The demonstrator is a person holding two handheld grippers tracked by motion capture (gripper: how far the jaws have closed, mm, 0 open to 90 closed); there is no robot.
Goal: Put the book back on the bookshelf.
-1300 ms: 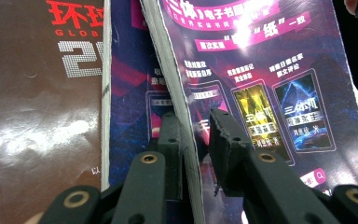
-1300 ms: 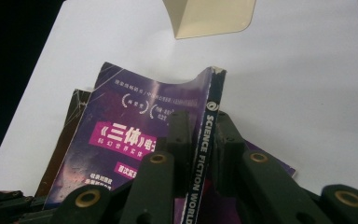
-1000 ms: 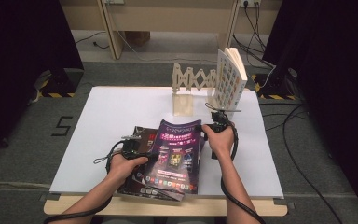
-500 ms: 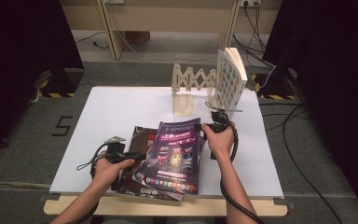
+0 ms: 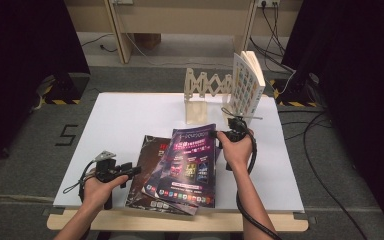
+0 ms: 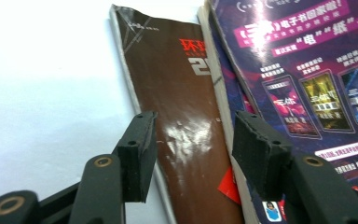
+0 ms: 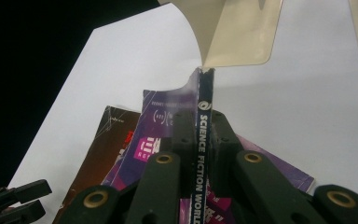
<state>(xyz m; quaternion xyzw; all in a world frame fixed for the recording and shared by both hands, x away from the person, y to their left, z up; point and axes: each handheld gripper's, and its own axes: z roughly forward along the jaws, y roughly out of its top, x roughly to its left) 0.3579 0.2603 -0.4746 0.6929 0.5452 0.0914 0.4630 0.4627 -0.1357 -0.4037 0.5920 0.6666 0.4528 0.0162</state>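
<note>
left gripper (image 5: 130,170): now off the brown magazine (image 5: 147,170), drawn back toward the left edge of the surface (image 5: 125,115) | jaws: have just been opening, nothing between them | brown magazine: more of its cover shows

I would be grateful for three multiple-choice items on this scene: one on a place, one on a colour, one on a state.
1. Where does the white book stand?
A. against the wooden rack
B. on the floor
C. under the magazines

2. What colour is the cover of the top magazine?
A. green
B. purple
C. yellow

3. How is the right tool?
A. open, holding nothing
B. lying on the table
C. shut on the top magazine's spine

Key: 1 A, it leans at the rack's right end; 2 B, seen from above; 3 C, the right gripper view shows its jaws clamping the spine.
</note>
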